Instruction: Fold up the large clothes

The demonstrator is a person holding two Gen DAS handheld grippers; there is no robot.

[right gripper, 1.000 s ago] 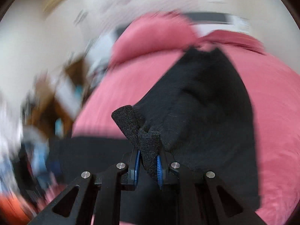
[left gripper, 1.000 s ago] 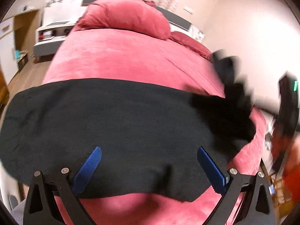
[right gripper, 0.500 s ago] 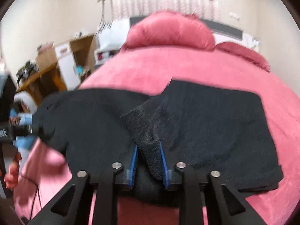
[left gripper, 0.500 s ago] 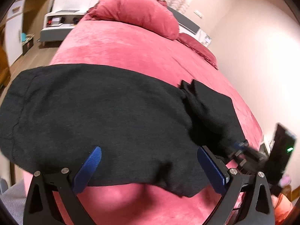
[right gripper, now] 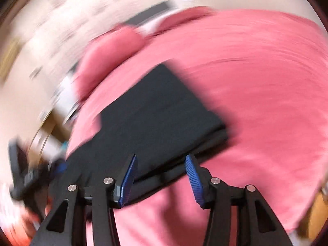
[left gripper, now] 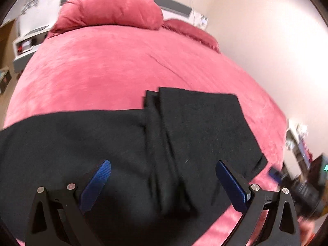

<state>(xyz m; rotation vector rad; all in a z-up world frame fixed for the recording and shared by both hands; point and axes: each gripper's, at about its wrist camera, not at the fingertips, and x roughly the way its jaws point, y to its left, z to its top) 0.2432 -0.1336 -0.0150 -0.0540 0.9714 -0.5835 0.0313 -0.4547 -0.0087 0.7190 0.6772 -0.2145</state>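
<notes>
A large black garment lies flat across the pink bed. Its right part is folded over on itself into a thicker panel. My left gripper is open and empty just above the garment's near edge. In the blurred right wrist view the folded black garment lies ahead, and my right gripper is open and empty at its near edge. The right gripper also shows at the right edge of the left wrist view.
A big pink pillow and a second one sit at the head of the bed. A white bedside cabinet stands at the far left. A pale wall runs along the right side. Cluttered furniture stands at the right.
My right gripper let go of the black sleeve, which now lies folded over the garment, and it opened and pulled back. The left gripper shifted right along the garment, still open.
</notes>
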